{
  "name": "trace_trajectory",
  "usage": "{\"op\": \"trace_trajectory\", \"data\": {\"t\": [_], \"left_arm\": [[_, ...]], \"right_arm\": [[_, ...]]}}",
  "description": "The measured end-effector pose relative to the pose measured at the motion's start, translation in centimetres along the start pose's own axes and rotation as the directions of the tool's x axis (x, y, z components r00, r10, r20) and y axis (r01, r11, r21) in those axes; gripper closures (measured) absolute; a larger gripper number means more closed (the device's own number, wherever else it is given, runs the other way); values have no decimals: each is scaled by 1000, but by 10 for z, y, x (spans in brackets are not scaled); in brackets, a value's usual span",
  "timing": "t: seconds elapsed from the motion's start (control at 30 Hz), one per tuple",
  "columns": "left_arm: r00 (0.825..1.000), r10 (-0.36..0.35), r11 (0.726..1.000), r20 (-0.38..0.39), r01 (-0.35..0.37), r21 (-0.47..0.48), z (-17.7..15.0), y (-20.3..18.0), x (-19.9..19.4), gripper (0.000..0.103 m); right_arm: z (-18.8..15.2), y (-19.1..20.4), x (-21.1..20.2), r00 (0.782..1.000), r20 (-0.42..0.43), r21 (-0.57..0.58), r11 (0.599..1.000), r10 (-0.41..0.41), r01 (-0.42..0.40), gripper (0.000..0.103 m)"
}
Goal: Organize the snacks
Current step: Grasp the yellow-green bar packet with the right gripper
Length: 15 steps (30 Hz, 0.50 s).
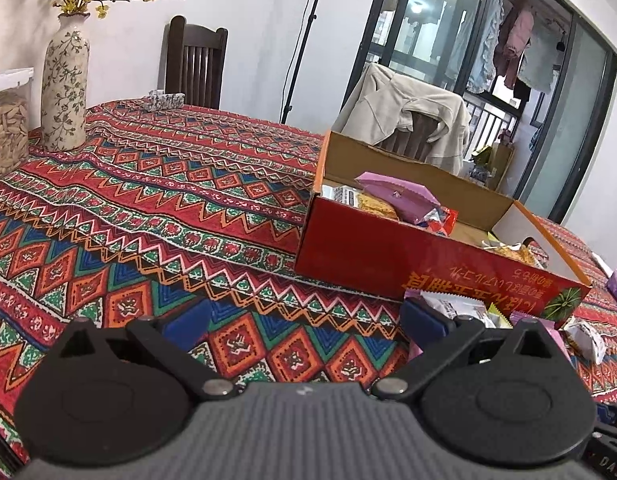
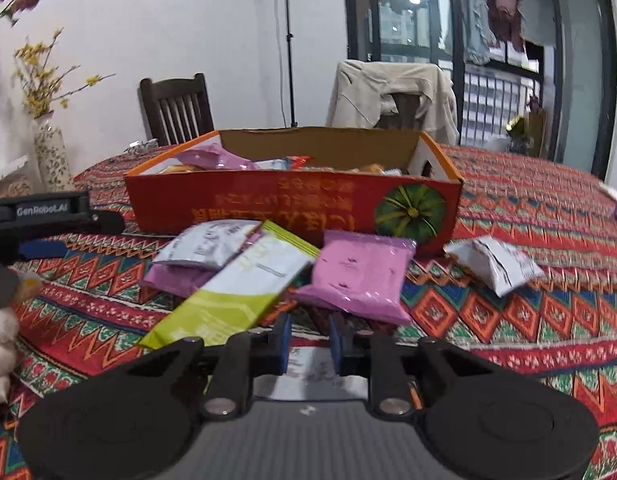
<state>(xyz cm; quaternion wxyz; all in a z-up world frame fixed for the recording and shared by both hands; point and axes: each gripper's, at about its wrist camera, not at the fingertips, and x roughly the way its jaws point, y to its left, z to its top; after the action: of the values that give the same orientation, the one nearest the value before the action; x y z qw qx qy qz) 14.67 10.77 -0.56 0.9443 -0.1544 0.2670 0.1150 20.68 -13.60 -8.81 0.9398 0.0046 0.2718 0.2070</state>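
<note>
The red cardboard box (image 2: 292,204) sits open on the patterned tablecloth (image 1: 156,208), its low front wall turned toward the person, which I take to be why it works as the collecting bin: packets can be dropped over that edge without lifting them high. Several snacks already lie inside, a pink packet (image 1: 396,194) on top of the heap at one end. The rest are still loose on the cloth just in front of the box: a green and white packet (image 2: 236,288) lying slantwise across a grey packet (image 2: 206,244) and a purple one under it, a pink packet (image 2: 358,276) beside them, and a crumpled silver wrapper (image 2: 494,264) set apart to the side. The right gripper (image 2: 308,344) is low at the near edge of the pink packet, its blue pads drawn close together; a pale, white thing lies between and under them, but whether they pinch it or the packet's edge I cannot tell. The left gripper (image 1: 304,318) hangs over bare cloth with its fingers spread wide and nothing in them, off to the side of the pile, likely kept clear so the right hand can work. A flowered vase (image 1: 64,84) and a jar stand well apart at the table's far end.
</note>
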Motion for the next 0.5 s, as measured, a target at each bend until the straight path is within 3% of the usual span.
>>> {"op": "trace_trajectory", "data": {"t": [0.07, 0.1, 0.17, 0.27, 0.5], "left_arm": [[1000, 10, 1000, 4, -10, 2, 0, -1, 0, 0], [1000, 16, 1000, 12, -16, 1, 0, -1, -1, 0], [999, 26, 1000, 25, -25, -8, 0, 1, -3, 0], [999, 35, 999, 26, -34, -17, 1, 3, -2, 0], [1000, 20, 1000, 15, -20, -12, 1, 3, -2, 0]], "right_arm": [[4, -4, -2, 999, 15, 28, 999, 36, -36, 74], [9, -4, -3, 998, 27, 42, 998, 54, -55, 62], [18, 0, -2, 995, 42, 64, 994, 89, -92, 48], [30, 16, 8, 993, 17, 64, 991, 120, -121, 48], [30, 42, 42, 993, -119, 31, 1000, 1, 3, 50]]}}
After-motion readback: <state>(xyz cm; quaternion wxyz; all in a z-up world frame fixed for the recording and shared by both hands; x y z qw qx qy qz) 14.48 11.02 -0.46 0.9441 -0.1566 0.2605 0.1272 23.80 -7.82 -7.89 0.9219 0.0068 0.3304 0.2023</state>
